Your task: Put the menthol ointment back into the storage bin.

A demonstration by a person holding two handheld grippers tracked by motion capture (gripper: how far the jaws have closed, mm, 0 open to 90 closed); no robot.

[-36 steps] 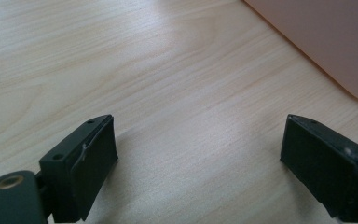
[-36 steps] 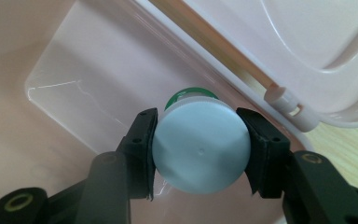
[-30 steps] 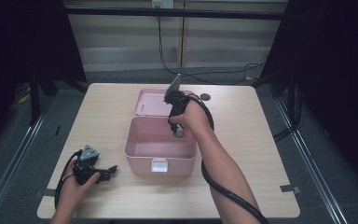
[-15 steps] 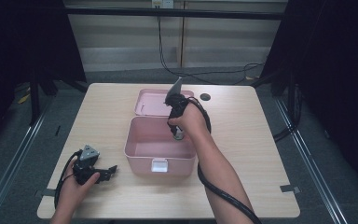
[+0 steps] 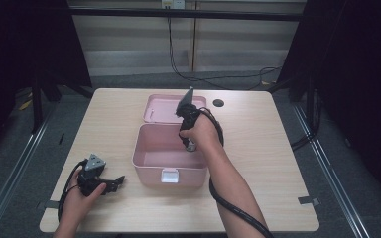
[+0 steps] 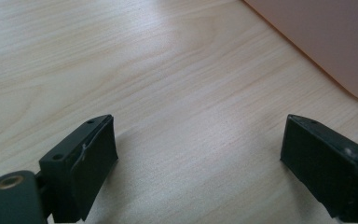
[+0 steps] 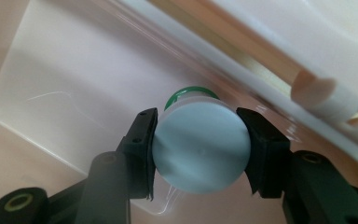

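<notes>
An open pink box (image 5: pixel 168 171) stands mid-table, its lid (image 5: pixel 163 108) lying back behind it. My right gripper (image 5: pixel 190 145) points down into the box's right side, shut on a small bottle (image 5: pixel 192 147). In the right gripper view the jaws clamp the bottle (image 7: pixel 200 154) by its round white end, with a green band at its far end, above the pink box floor (image 7: pixel 74 84). My left gripper (image 5: pixel 118 181) rests on the table at the near left, beside the box. Its jaws (image 6: pixel 198 158) stand wide apart with bare wood between them.
A corner of the pink box (image 6: pixel 326 42) lies just ahead of the left jaws. A small black hole (image 5: pixel 218 103) sits in the tabletop behind the lid. The right gripper's cable (image 5: pixel 233 208) trails along the forearm to the table's near edge.
My right hand has edged slightly lower over the box with the bottle still in its jaws. The left hand has not moved.
</notes>
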